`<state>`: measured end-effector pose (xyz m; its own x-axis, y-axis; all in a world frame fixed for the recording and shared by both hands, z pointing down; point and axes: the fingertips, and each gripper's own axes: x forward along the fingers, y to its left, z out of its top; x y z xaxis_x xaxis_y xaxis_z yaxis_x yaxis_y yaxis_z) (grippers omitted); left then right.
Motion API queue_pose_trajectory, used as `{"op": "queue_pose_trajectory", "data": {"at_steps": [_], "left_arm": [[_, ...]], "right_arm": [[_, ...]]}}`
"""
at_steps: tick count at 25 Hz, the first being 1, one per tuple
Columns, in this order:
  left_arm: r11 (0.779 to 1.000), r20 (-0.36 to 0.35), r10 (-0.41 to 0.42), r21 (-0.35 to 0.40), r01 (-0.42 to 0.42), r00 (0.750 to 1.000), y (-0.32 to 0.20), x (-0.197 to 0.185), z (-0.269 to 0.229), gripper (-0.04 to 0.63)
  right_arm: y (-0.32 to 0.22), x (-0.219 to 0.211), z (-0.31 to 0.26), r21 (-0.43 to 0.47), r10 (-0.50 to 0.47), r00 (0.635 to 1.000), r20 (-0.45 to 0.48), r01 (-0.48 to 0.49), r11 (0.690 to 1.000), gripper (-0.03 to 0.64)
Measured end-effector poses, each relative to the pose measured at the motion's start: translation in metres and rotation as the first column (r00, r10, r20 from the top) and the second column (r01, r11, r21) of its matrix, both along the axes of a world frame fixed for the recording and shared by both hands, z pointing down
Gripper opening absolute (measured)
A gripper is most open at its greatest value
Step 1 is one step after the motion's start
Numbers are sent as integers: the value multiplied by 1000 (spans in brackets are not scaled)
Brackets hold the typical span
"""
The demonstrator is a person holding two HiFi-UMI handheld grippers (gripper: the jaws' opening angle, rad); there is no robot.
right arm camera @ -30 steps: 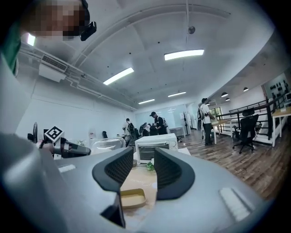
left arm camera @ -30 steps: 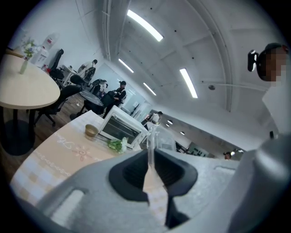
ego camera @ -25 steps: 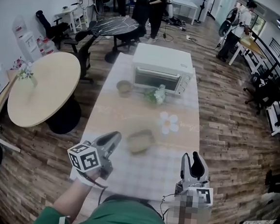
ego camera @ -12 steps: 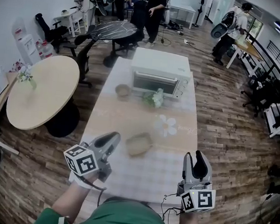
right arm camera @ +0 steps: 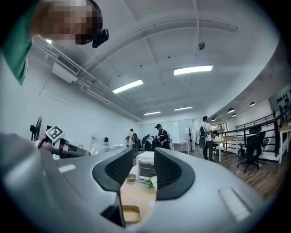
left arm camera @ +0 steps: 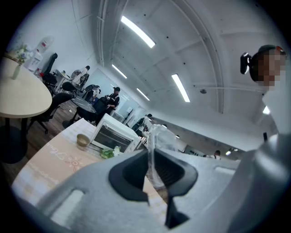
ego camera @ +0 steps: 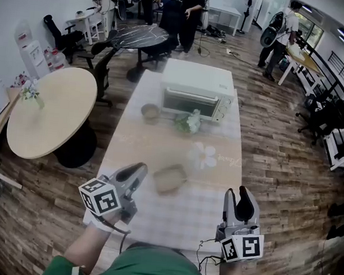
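My left gripper (ego camera: 136,171) hovers over the near left part of the long table (ego camera: 207,215). It is shut on a thin clear plastic piece (left arm camera: 157,136) that sticks up between the jaws (left arm camera: 150,155). The same plastic (right arm camera: 107,145) shows in the right gripper view, beside the left gripper's marker cube (right arm camera: 54,133). My right gripper (ego camera: 239,197) hangs over the near right part, open, with nothing between its jaws (right arm camera: 144,160). A shallow brown square tray (ego camera: 170,178) (right arm camera: 129,214) lies on the cloth between the two grippers, a little beyond them.
A white toaster oven (ego camera: 198,87) (left arm camera: 111,134) (right arm camera: 146,164) stands at the far end, with a small bowl (ego camera: 150,110) and a green-and-white flower bunch (ego camera: 188,122) before it. A round wooden table (ego camera: 48,111) stands to the left. People and chairs are farther back.
Both grippers have tipped slightly upward, so the table sits lower and farther in their views. The head view has shifted a little. Neither gripper's hold differs.
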<state>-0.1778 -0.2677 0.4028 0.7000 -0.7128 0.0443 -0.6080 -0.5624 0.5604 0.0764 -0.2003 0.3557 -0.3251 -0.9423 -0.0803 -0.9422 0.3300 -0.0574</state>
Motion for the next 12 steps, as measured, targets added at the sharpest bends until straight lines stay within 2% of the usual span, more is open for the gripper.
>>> {"op": "queue_pose_trajectory", "data": {"at_steps": [9, 12], "left_arm": [[1000, 4, 10, -9, -10, 1000, -6, 6, 3, 40], [1000, -2, 12, -7, -12, 1000, -6, 9, 2, 41]], "right_arm": [[-7, 9, 5, -26, 21, 999, 30, -20, 999, 133], [-7, 14, 7, -33, 35, 999, 38, -34, 999, 84]]}}
